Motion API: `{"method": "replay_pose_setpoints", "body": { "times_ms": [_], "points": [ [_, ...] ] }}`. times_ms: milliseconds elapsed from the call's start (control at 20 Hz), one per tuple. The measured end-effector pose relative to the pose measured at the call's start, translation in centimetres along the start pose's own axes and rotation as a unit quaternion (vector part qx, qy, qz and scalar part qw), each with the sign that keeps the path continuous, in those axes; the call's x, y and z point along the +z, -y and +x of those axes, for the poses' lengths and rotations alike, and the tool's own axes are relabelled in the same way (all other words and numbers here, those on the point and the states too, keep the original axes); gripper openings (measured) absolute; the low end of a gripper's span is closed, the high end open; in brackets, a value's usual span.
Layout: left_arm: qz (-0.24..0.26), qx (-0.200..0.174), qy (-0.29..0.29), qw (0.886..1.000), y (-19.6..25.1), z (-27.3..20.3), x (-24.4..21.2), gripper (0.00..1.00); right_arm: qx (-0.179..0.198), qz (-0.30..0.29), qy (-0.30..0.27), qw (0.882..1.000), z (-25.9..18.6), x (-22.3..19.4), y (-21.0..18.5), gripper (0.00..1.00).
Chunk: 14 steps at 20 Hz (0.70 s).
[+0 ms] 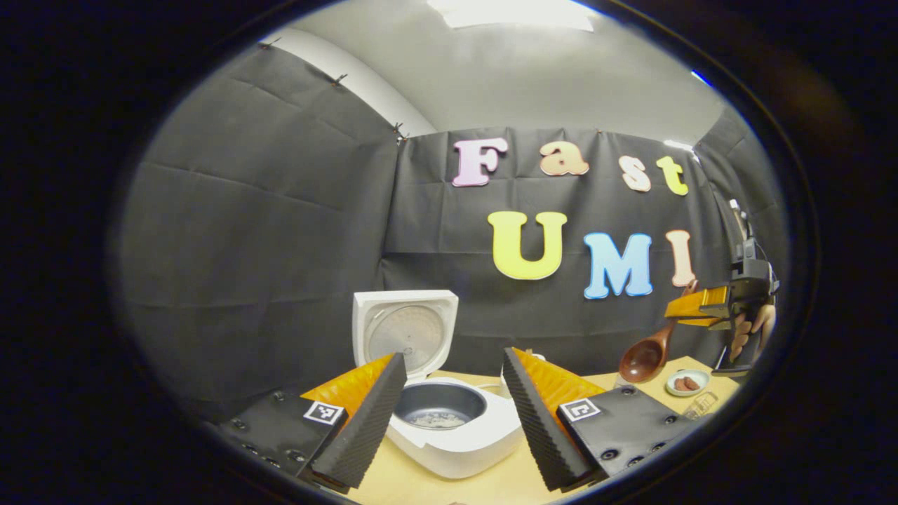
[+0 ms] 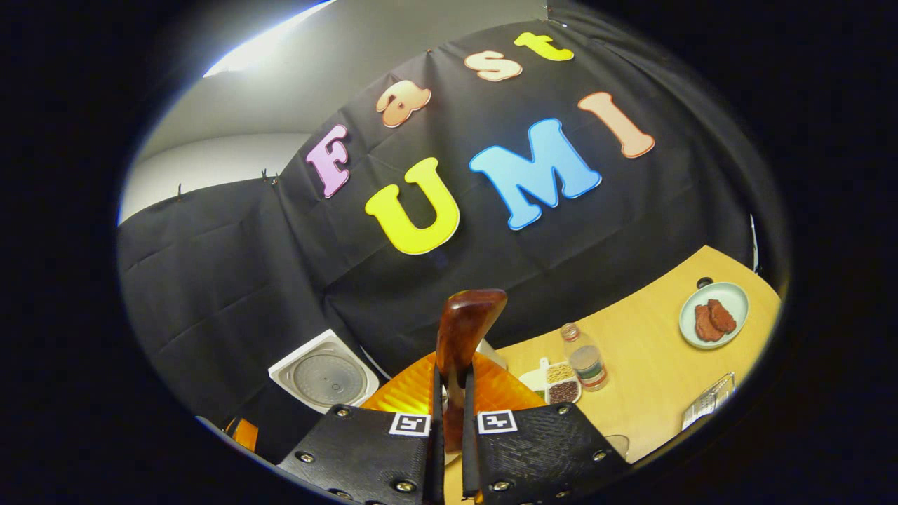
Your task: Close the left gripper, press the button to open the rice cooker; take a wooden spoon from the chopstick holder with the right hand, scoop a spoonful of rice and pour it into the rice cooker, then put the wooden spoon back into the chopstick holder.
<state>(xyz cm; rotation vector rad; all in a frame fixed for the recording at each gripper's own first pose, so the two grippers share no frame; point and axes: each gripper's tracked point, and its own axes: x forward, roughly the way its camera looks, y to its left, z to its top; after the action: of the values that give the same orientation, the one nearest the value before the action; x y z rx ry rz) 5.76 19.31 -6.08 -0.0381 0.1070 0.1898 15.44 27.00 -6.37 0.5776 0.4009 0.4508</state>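
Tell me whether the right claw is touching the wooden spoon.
Touching. In the right gripper view both fingers of the right claw press the wooden spoon handle between them.

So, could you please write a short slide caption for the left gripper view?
Open left gripper faces the open rice cooker; farther right, the right gripper holds the wooden spoon.

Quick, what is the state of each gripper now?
Left gripper: open, holding nothing.
Right gripper: closed on the wooden spoon.
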Motion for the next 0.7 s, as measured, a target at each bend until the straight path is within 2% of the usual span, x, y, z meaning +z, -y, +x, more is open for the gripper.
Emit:
{"method": "replay_pose_setpoints", "body": {
  "times_ms": [150,200,600,650,700],
  "points": [
    [0.001,-0.016,0.005,1.000,2.3,0.4,0.4,0.94,-0.030,-0.012,0.014,0.999,-1.6,1.0,3.5,0.10],
    [0.002,-0.022,0.006,1.000,3.2,0.4,0.6,0.96,-0.042,-0.018,0.017,0.999,-2.2,1.2,4.8,0.10],
    [0.009,-0.058,0.009,0.998,9.2,0.3,1.0,0.94,-0.115,-0.039,0.025,0.992,-7.0,2.2,14.0,0.10],
    [0.009,-0.060,0.009,0.998,9.7,0.3,1.1,0.98,-0.124,-0.042,0.025,0.991,-7.4,2.2,15.0,0.10],
    [0.009,-0.064,0.009,0.998,10.2,0.0,1.1,0.96,-0.132,-0.046,0.025,0.990,-7.9,2.1,16.1,0.10]
  ]
}}
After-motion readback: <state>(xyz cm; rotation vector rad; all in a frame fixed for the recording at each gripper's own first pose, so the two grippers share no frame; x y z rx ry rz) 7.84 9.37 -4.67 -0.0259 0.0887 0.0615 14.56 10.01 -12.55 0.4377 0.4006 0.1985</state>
